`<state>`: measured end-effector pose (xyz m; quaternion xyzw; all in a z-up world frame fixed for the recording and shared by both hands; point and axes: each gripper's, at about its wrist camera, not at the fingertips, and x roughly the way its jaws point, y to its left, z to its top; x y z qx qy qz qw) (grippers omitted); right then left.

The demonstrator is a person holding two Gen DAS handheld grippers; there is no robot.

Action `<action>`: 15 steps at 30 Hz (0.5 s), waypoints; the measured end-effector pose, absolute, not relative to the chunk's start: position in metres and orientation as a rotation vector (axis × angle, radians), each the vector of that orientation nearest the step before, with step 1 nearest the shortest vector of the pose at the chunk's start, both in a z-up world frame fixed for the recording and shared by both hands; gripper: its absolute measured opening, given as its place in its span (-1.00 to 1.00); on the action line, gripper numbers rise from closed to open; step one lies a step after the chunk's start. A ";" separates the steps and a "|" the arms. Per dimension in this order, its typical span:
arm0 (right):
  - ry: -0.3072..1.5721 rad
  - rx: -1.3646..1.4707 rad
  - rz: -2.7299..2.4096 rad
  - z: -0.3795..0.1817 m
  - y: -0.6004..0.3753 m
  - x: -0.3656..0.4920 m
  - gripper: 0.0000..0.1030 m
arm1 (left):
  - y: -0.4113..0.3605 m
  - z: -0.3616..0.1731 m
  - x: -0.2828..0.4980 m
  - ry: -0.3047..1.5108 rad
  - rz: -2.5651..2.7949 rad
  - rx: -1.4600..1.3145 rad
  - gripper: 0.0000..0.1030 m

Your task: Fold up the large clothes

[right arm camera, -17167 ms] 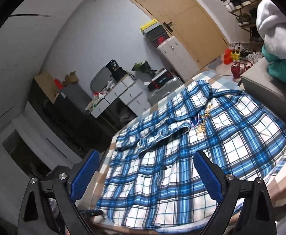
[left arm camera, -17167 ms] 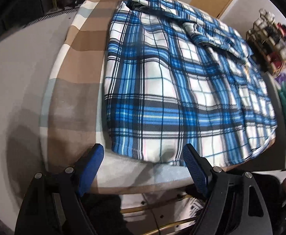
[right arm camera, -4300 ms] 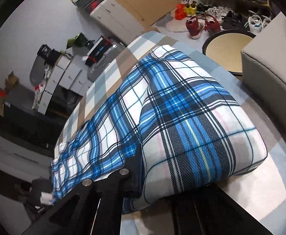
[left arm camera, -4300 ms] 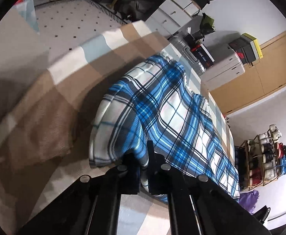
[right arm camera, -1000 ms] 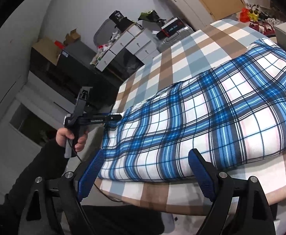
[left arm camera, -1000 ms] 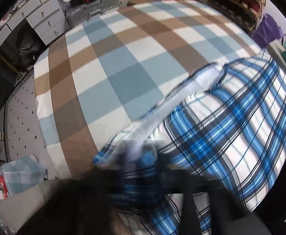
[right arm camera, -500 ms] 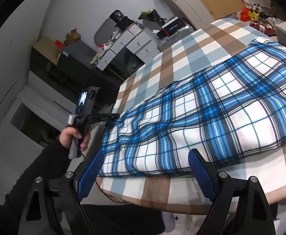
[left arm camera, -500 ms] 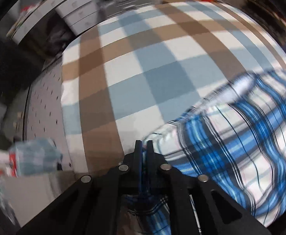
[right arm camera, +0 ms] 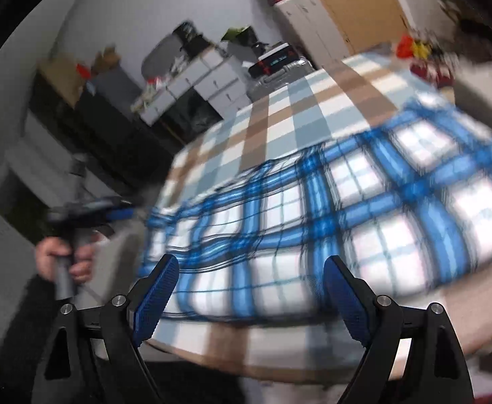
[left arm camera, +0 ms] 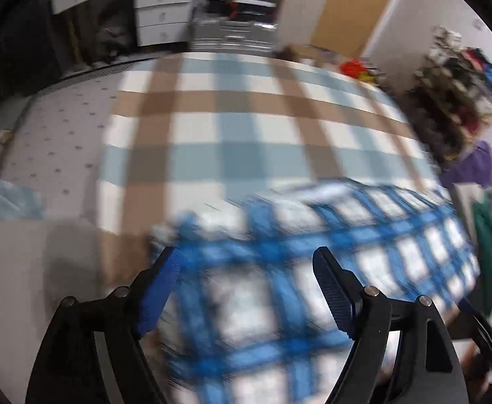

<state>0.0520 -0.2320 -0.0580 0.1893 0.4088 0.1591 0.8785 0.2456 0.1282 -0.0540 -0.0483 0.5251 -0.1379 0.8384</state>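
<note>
Blue-and-white plaid shirt (left arm camera: 330,269), soft woven cloth, lies folded into a broad flat slab along the near edge of the worktop (left arm camera: 232,128). The worktop is covered by a checked cloth in tan, pale blue and white squares; its far half is bare. Both views are motion-blurred.

Left gripper (left arm camera: 246,289): its jaws have just been opening and stand wide, ribbed blue pads (left arm camera: 158,289) above the shirt's left end, nothing pinched between them.

Right gripper (right arm camera: 249,296): jaws spread wide and empty, at the near edge of the worktop, shirt beyond the tips. A hand (right arm camera: 61,259) grips the left tool's handle off the worktop's left corner.

Room: white drawer units (right arm camera: 205,77), silver suitcase (right arm camera: 279,70), wooden door (left arm camera: 350,17), shoe rack (left arm camera: 458,77).
</note>
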 end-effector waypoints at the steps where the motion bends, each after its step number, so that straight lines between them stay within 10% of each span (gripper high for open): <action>1: 0.875 0.341 0.321 -0.057 -0.228 0.059 0.72 | 0.115 -0.055 0.233 1.105 -0.346 -0.094 0.52; 15: 1.174 -0.213 0.144 -0.125 -0.188 0.128 0.66 | 0.059 -0.133 0.191 1.172 -0.337 0.014 0.56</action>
